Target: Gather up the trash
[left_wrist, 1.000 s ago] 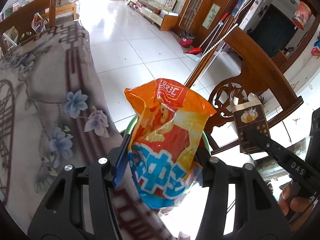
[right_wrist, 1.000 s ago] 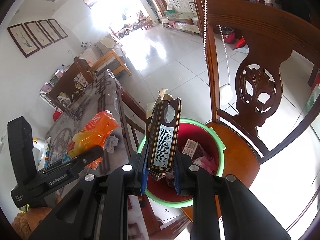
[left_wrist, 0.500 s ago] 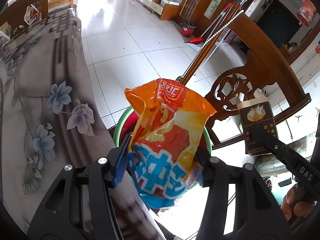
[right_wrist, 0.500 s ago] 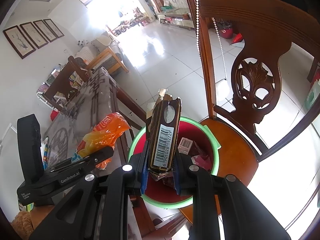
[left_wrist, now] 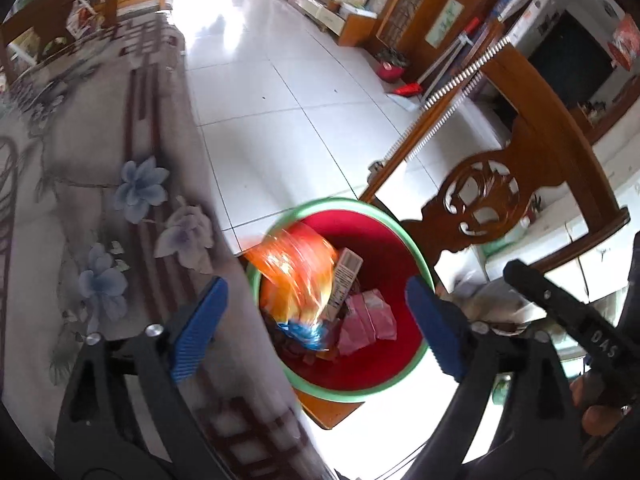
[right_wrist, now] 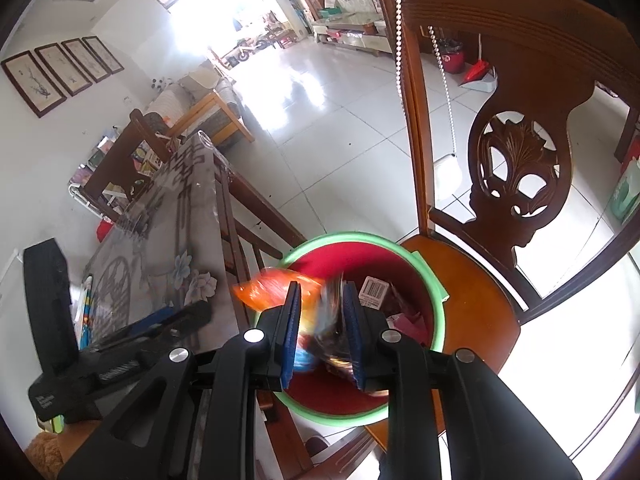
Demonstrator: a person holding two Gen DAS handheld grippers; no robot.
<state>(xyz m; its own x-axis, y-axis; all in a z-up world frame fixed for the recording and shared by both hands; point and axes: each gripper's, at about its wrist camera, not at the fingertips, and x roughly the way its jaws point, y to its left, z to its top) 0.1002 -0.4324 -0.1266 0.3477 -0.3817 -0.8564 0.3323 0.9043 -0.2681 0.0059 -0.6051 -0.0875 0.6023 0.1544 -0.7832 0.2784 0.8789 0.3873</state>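
Orange and blue, the crinkly plastic snack bag (left_wrist: 294, 280) shows as a blur at the near left rim of the red plastic bucket with a green rim (left_wrist: 416, 256), free of both blue pads. The left gripper (left_wrist: 316, 328) has just been opening; its jaws now stand wide apart over the bucket with nothing between them. The right gripper (right_wrist: 322, 334) has also just been opening, though only a little, and its pads are parted by a narrow gap. The dark, glossy carton with gold edges (right_wrist: 334, 328) appears smeared in that gap, and whether either pad touches it cannot be told. The bucket sits on the seat of a carved brown wooden chair (right_wrist: 516, 160), just right of the table under a grey cloth printed with pale blue flowers (left_wrist: 136, 192). Inside the bucket lie a small barcoded box (right_wrist: 374, 290) and pink wrappers (left_wrist: 366, 320).
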